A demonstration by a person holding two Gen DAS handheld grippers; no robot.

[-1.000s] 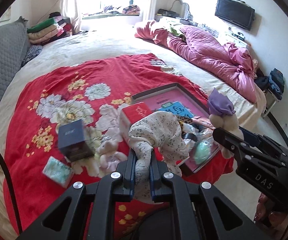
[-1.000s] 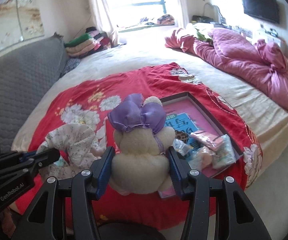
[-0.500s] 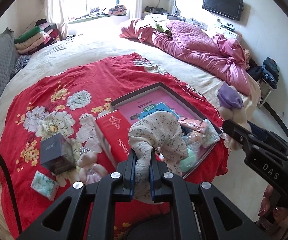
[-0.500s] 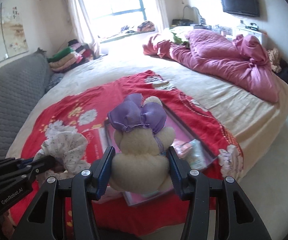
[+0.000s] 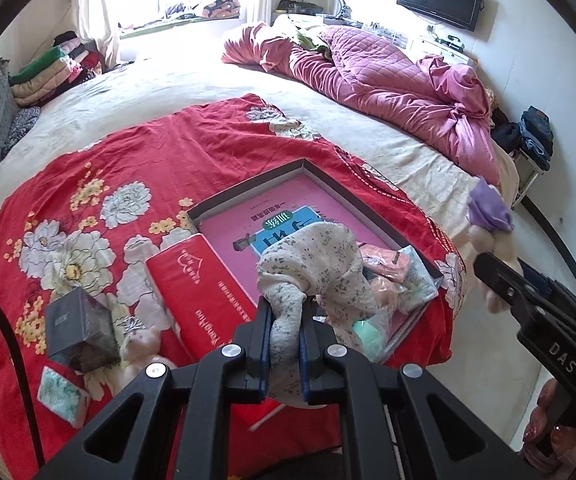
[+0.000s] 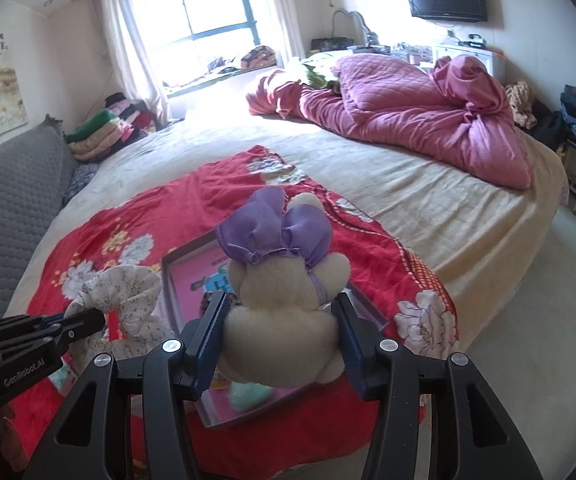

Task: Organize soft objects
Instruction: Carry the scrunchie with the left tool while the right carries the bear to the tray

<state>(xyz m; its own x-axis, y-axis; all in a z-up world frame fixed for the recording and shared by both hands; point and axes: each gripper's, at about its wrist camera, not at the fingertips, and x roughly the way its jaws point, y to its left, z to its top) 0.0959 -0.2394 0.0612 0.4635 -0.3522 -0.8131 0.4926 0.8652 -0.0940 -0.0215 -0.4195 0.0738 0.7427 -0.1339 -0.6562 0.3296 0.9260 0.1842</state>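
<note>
My left gripper (image 5: 284, 312) is shut on a cream floral cloth bundle (image 5: 315, 260), held up over the near end of the dark-rimmed pink box (image 5: 307, 168). My right gripper (image 6: 282, 312) is shut on a cream plush bear (image 6: 284, 320) with a purple bow (image 6: 276, 232), its pads pressing the bear's body. The bear hangs above the same pink box (image 6: 186, 276). The left wrist view shows the bear (image 5: 487, 224) and the right gripper (image 5: 499, 276) at the right edge. The floral bundle (image 6: 124, 296) and left gripper (image 6: 88, 322) appear at lower left in the right wrist view.
On the red floral blanket (image 5: 168, 152) lie a red flat box (image 5: 200, 280), a dark cube box (image 5: 76, 328), a small pink plush (image 5: 140, 348) and a teal packet (image 5: 62, 396). Several soft packets (image 5: 391, 276) fill the pink box's near corner. A pink quilt (image 5: 387, 80) is heaped on the bed's far side.
Both grippers have drifted sideways along the bed with their loads; the box and blanket items have slid left in both views. Neither grip has altered.
</note>
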